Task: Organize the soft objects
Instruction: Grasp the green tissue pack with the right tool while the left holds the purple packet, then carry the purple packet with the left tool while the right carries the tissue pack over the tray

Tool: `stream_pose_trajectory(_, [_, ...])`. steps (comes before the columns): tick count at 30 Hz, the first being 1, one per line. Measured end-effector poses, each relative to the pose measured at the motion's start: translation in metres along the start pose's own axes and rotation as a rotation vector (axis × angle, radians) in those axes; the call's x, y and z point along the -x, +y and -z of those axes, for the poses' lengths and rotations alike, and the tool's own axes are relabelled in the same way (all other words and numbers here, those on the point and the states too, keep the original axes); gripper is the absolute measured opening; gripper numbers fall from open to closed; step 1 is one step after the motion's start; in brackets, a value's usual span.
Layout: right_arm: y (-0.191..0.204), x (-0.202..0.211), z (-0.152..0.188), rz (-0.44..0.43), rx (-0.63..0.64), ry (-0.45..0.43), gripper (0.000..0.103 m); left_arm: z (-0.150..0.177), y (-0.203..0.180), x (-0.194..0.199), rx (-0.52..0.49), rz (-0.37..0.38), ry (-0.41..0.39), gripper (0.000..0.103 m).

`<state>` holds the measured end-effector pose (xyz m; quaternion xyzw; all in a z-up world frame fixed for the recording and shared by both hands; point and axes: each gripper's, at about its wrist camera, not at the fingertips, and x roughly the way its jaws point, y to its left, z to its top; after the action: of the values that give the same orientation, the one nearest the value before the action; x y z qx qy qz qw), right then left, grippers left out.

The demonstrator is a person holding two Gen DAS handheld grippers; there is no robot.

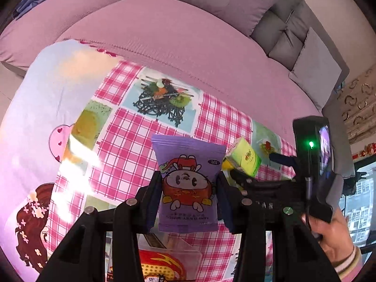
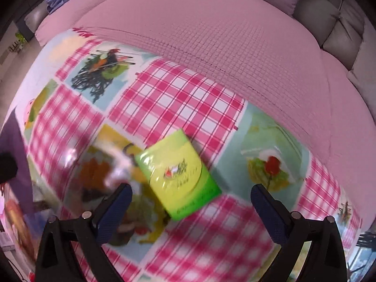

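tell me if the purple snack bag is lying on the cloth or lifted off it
Lifted. The purple snack bag is pinched on both sides by the left gripper, hanging upright with the checked cloth visible behind and below it.

One purple snack packet, one green tissue pack, and one red-printed packet.

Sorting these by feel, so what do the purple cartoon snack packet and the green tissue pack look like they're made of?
Purple cartoon snack packet: likely thin matte plastic film, with a crimped top edge. Green tissue pack: seemingly glossy plastic wrap, judging by its shine; motion blur leaves this uncertain.
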<state>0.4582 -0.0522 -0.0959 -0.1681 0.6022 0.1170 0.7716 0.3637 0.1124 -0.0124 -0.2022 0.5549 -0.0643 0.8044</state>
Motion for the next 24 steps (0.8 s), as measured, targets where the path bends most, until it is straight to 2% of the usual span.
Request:
stream_pose_trajectory(3, [0.0, -0.005, -0.005, -0.007, -0.022, -0.006, 0.085, 0.001, 0.006, -0.004, 0.007, 0.018, 0.017, 0.046])
stream_pose_trajectory(6, [-0.004, -0.002, -0.006, -0.029, -0.039, -0.009, 0.063, 0.001, 0.008, -0.008, 0.008, 0.019, 0.016, 0.046])
stream_pose_trajectory(9, [-0.007, 0.006, 0.002, -0.058, -0.063, 0.002, 0.062, 0.002, 0.005, -0.007, 0.009, 0.023, 0.022, 0.046])
stream_pose_trajectory(11, [-0.017, 0.025, 0.02, -0.078, -0.077, -0.001, 0.061, 0.005, -0.001, -0.003, 0.004, 0.029, 0.027, 0.046])
stream_pose_trajectory(15, [-0.045, 0.073, 0.058, -0.062, -0.122, -0.022, 0.061, 0.014, -0.028, 0.02, -0.019, 0.06, 0.011, 0.046])
stream_pose_trajectory(20, [-0.081, 0.134, 0.125, 0.016, -0.175, -0.011, 0.061, 0.046, -0.1, 0.053, -0.118, 0.147, 0.009, 0.046])
stream_pose_trajectory(24, [-0.116, 0.179, 0.192, 0.056, -0.271, -0.002, 0.061, 0.081, -0.155, 0.071, -0.189, 0.202, 0.026, 0.046])
